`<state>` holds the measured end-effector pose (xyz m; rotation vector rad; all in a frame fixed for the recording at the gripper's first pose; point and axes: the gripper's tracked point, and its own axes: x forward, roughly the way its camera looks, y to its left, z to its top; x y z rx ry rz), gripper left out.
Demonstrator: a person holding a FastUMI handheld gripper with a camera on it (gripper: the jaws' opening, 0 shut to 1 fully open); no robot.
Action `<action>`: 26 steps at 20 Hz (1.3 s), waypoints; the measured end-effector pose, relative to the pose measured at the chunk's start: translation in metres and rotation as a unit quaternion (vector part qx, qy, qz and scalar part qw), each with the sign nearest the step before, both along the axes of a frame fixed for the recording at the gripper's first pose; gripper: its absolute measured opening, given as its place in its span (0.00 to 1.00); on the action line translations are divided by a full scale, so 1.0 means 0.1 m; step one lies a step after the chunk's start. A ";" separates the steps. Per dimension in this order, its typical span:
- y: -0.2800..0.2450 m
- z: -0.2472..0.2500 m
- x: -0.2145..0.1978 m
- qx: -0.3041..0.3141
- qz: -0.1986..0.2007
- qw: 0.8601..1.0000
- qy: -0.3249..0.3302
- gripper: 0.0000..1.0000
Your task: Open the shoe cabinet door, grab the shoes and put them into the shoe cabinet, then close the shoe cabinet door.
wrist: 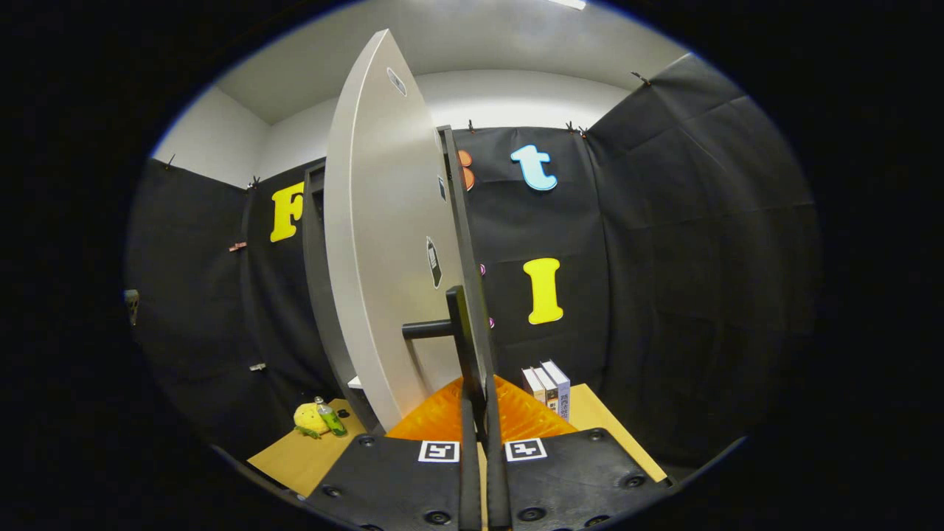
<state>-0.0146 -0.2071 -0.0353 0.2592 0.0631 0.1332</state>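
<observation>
One of three steps looks underway: shoe cabinet door [383, 243] swung partly open, seen nearly edge-on, dark cabinet frame [317, 280] behind it on the left. Can't tell from this angle whether shoes are inside yet, so could equally be the closing swing. No shoes spotted on the table [590, 413]. Gripper [478, 413] nearly closed, fingers [516, 413] pinched around the vertical bar of the door handle [463, 332], bar sitting between them just ahead; looks like both sides press on it. Near left on the table: yellow plush toy [310, 419] with a green bottle [330, 417]. Right beyond the fingers: upright books [547, 385]. Remaining, by judgement: at least the door closing.
</observation>
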 end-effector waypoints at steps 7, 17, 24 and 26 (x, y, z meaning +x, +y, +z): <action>-0.11 -0.08 -0.14 -0.008 0.016 1.000 0.016 0.11; -0.25 0.10 -0.98 -0.001 -0.070 0.998 0.005 0.59; 0.40 0.32 -1.39 -0.030 -0.051 0.998 -0.034 0.97; 0.74 0.25 -1.40 -0.020 -0.021 0.999 -0.022 0.97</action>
